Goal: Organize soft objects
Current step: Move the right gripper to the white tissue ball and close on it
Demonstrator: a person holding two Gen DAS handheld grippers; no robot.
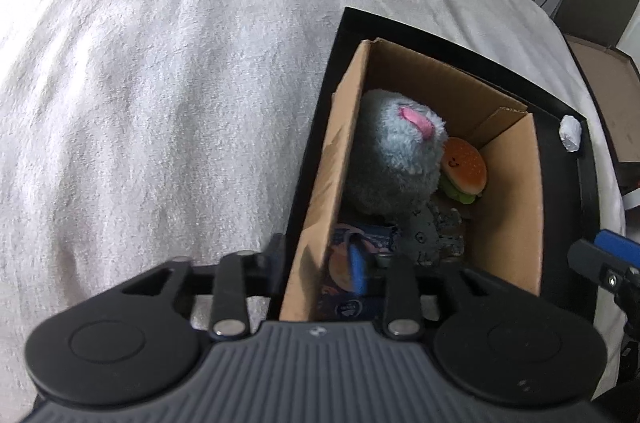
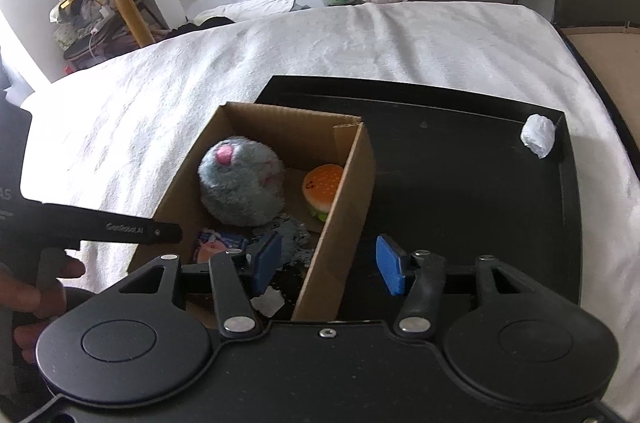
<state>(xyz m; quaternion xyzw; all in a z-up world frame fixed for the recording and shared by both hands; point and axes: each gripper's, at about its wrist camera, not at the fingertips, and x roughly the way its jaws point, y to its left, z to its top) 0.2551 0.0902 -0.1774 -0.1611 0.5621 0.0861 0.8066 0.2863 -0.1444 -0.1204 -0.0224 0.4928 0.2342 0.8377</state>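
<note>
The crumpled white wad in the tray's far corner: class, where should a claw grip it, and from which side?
Grip the white wad across its middle, coming from above. It sits tight in the black tray corner, whose rims block sideways approach; its rounded, crumpled form offers no handle.

The left gripper (image 1: pixel 320 263) points steeply down. Its two fingers sit one on each side of a thin wall and do not press on it. The right gripper (image 2: pixel 328 263) also tips down, with its blue pads (image 2: pixel 390 265) apart, one on each side of another wall. A hand (image 2: pixel 28 297) holds the left gripper's handle.
</note>
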